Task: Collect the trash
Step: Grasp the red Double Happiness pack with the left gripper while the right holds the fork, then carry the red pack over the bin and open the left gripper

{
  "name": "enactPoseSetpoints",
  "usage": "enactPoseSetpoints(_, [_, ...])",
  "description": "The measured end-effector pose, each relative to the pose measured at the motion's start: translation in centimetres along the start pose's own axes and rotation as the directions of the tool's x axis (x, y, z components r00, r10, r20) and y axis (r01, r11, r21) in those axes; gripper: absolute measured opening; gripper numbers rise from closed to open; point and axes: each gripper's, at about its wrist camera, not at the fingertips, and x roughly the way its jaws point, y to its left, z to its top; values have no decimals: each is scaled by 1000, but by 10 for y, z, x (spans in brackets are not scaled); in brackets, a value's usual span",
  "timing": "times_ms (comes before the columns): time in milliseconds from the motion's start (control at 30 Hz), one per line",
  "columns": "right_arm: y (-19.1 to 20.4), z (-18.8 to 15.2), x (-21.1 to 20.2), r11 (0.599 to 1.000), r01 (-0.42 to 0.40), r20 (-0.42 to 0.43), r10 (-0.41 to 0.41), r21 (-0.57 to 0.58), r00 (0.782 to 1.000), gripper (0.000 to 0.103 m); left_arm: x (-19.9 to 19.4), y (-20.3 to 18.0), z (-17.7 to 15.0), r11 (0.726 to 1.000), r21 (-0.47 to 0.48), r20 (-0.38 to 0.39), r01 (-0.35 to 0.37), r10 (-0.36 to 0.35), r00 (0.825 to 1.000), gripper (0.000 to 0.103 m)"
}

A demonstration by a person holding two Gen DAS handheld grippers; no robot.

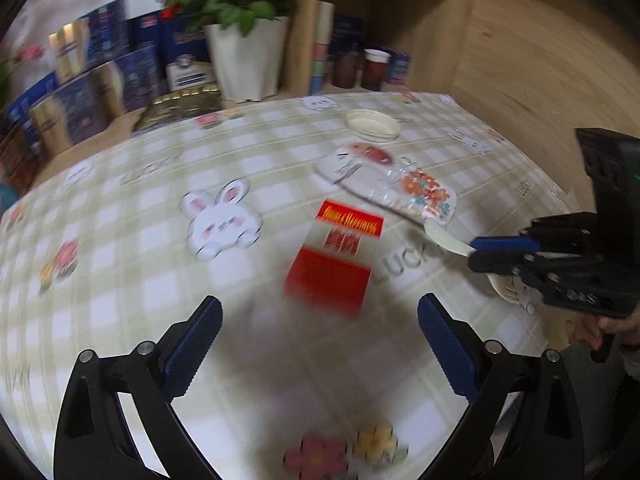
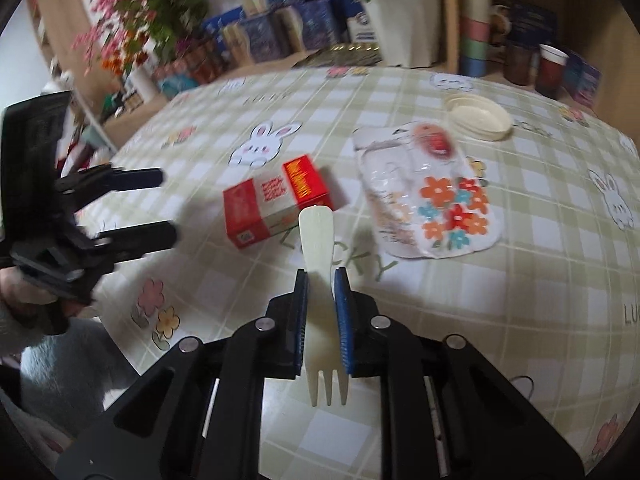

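The right gripper [image 2: 321,276] has its jaws clenched on a cream plastic fork [image 2: 319,240], handle pointing away from the camera and tines toward it; the fork is lifted clear of the desk [image 2: 520,280], which is covered by a green-and-white checked cloth printed with rabbits and flowers. In the left wrist view the same fork [image 1: 442,238] projects from the right gripper [image 1: 480,250] at about 3 o'clock. The left gripper [image 1: 320,320] hovers above the cloth with its jaws released and spread wide, nothing between them; the right wrist view shows it [image 2: 166,206] at 9 o'clock, likewise spread. A red-and-white rectangular cardboard box [image 1: 336,256] lies flat on the desk just beyond the left gripper, at roughly 12 o'clock from it; in the right wrist view the box [image 2: 276,206] sits at 11 o'clock from the fork's handle. A crumpled clear plastic wrapper printed with orange, red and blue flowers [image 2: 428,196] lies at 1 o'clock from the right gripper, near the box but apart from it. A round cream plastic lid [image 2: 478,116] rests rim-up just beyond the wrapper's far end. A white square planter of red flowers [image 1: 250,60] stands at the desk's far edge, beside stacked blue boxes [image 1: 92,80] and paper cups [image 2: 552,68] on a wooden shelf.
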Motion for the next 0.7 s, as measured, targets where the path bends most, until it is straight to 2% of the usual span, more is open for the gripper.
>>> enactPoseSetpoints(200, [-10,2,-15,999,10,34,-11,46,999,17,43,-6,28,998,50,-87,44,-40,995,81])
enactPoseSetpoints(333, [-15,-1,-25,998,16,47,-19,62,999,17,65,-8,34,997,64,-131,39,-30,991,77])
enactPoseSetpoints(433, [-16,-3,-28,997,14,51,-18,77,999,17,75,-9,33,997,73,-159,26,-14,987,73])
enactPoseSetpoints(500, [-16,-3,-29,997,10,51,-15,82,999,17,80,-12,31,996,87,-182,27,-11,983,60])
enactPoseSetpoints(567, [-15,-5,-30,996,9,52,-13,83,999,17,79,-18,28,992,123,-174,5,16,985,58])
enactPoseSetpoints(700, [-10,-7,-33,997,5,54,-9,81,998,17,70,-25,21,988,154,-174,20,7,985,57])
